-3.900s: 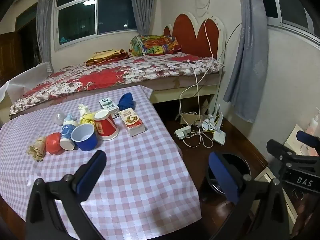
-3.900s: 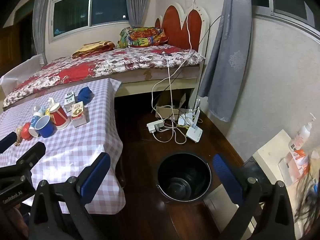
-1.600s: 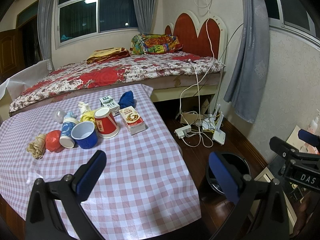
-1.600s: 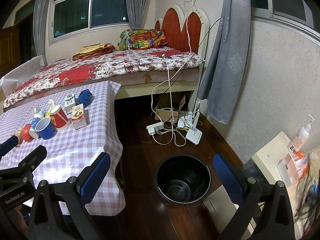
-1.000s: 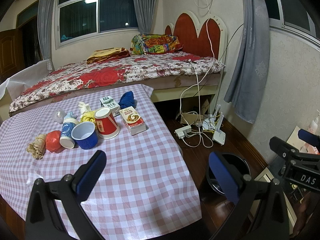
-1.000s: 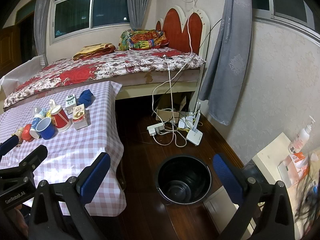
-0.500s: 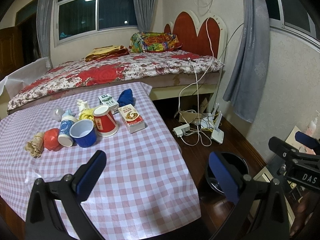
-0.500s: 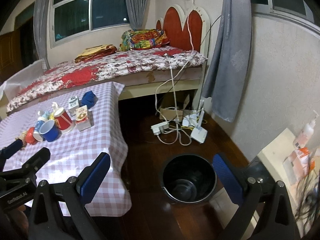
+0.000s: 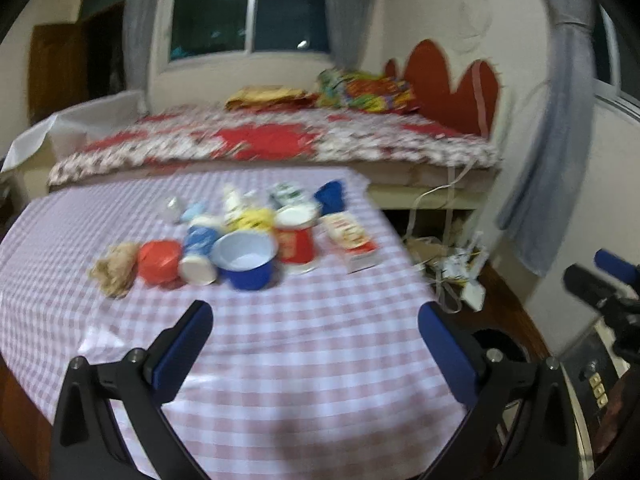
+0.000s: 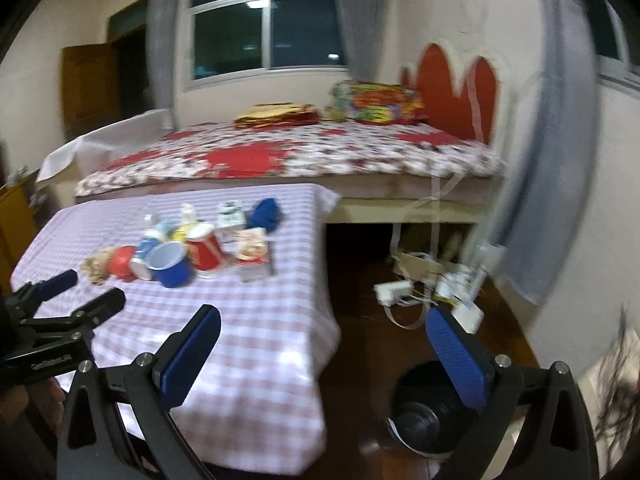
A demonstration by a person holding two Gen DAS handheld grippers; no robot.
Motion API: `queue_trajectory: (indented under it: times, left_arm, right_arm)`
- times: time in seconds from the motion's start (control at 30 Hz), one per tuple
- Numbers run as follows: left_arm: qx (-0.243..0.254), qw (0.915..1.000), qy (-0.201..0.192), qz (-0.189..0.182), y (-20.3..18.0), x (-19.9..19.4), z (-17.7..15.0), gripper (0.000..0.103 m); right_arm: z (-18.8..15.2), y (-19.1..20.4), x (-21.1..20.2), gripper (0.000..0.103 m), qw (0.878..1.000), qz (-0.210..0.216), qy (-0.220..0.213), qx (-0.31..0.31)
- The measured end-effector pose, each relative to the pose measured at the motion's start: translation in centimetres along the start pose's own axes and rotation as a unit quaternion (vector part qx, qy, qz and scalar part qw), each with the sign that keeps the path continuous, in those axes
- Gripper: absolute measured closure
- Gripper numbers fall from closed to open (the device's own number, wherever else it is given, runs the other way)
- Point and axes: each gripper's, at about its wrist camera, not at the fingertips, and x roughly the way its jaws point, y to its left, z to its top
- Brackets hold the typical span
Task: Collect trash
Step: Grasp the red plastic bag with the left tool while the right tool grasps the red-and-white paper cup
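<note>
Both hand-held grippers empty, jaws spread wide: left hand-held gripper [image 9: 316, 344], right hand-held gripper [image 10: 324, 348]. Trash cluster [image 9: 236, 240] sits mid-tabletop [image 9: 300, 380], far and slightly left of the left one, which looks nearer. Black bin [image 10: 424, 420] on floor, near right.

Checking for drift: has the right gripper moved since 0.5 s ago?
Yes. The right gripper has swung left toward the table: the black bin now sits low right, and the bed fills more of the centre.
</note>
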Motion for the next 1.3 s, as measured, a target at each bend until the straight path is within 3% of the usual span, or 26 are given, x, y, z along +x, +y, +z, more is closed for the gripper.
queue_trajectory:
  times: [0.3, 0.33, 0.4, 0.63, 0.77, 0.93, 1.23, 1.3]
  left_arm:
    - [-0.07, 0.9962, 0.017, 0.049, 9.2, 3.0, 0.4, 0.002]
    - [-0.071, 0.9956, 0.02, 0.057, 10.0, 3.4, 0.5, 0.004]
    - [-0.076, 0.9945, 0.028, 0.066, 11.4, 4.4, 0.4, 0.017]
    - [-0.116, 0.9892, 0.052, 0.073, 15.8, 7.5, -0.1, 0.024]
    - [-0.125, 0.9879, 0.063, 0.067, 16.8, 9.1, 0.0, 0.029]
    - [-0.129, 0.9869, 0.073, 0.063, 17.6, 11.4, 0.5, 0.036]
    - [-0.136, 0.9852, 0.082, 0.064, 18.6, 14.7, 1.9, 0.036]
    - [-0.138, 0.9843, 0.088, 0.064, 18.8, 15.6, 2.2, 0.041]
  right_arm:
    - [3.5, 7.0, 7.4, 0.0, 0.997, 0.059, 0.019, -0.046]
    - [3.7, 7.5, 8.1, 0.0, 0.997, 0.062, 0.022, -0.046]
    - [4.1, 8.5, 10.0, 0.0, 0.996, 0.068, 0.034, -0.045]
    - [4.6, 11.1, 14.2, 0.001, 0.995, 0.059, 0.056, -0.063]
    - [4.9, 11.2, 16.9, 0.009, 0.994, 0.06, 0.075, -0.057]
    - [5.5, 12.5, 19.6, 0.011, 0.992, 0.07, 0.084, -0.063]
    - [5.8, 14.7, 24.8, 0.018, 0.989, 0.083, 0.109, -0.063]
    - [5.8, 14.8, 25.9, 0.021, 0.988, 0.089, 0.115, -0.058]
